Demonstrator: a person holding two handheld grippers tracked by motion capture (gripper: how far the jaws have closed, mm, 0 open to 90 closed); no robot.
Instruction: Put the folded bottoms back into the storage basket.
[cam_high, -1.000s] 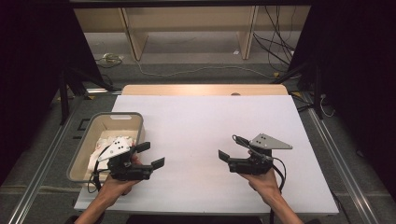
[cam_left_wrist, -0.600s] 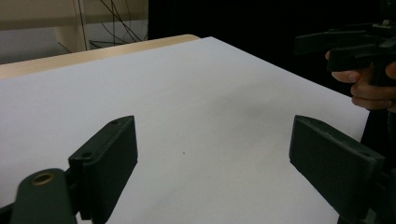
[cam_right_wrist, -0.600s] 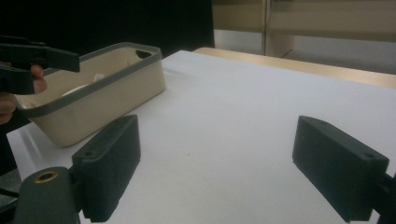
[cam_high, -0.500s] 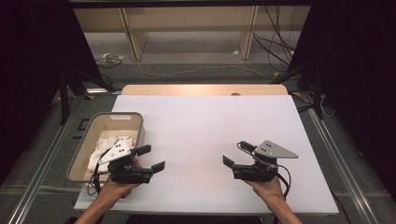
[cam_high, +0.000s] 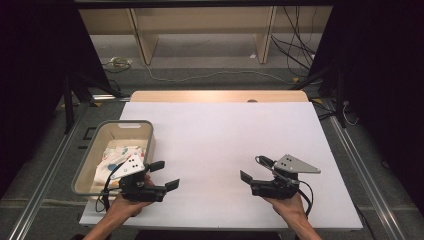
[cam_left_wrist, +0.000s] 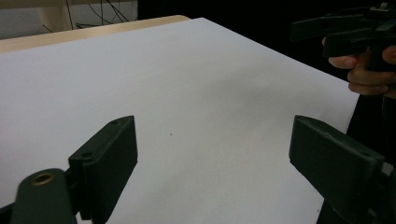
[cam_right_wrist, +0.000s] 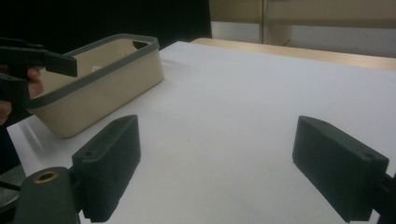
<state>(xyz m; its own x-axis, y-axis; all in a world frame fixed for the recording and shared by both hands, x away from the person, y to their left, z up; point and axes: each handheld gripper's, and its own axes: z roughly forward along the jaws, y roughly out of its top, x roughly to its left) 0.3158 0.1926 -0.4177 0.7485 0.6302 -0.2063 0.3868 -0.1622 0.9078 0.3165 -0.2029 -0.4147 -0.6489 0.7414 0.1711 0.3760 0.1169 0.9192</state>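
My left gripper (cam_high: 165, 175) hovers over the front left of the white table (cam_high: 220, 135), just right of a beige basket (cam_high: 100, 145) with a grey rim. Its jaws stand open with nothing between them, as the left gripper view (cam_left_wrist: 215, 154) confirms. A white cloth with coloured print (cam_high: 112, 157) lies inside the basket. My right gripper (cam_high: 248, 176) is held at the front right, pointing left toward the other hand. It is open and empty too (cam_right_wrist: 217, 158). Each gripper view shows the other gripper farther off: the right gripper (cam_left_wrist: 345, 32) and the left gripper (cam_right_wrist: 32, 58).
The basket (cam_right_wrist: 102, 88) stands at the table's left edge. A wooden strip (cam_high: 220, 96) runs along the far edge. Beyond it are wooden furniture legs (cam_high: 142, 40) and cables on the floor (cam_high: 210, 75). Metal rails (cam_high: 360, 170) flank the table.
Both hands have drawn back a little toward the table's front edge, the right one more visibly. The jaws of both grippers stay open as before.
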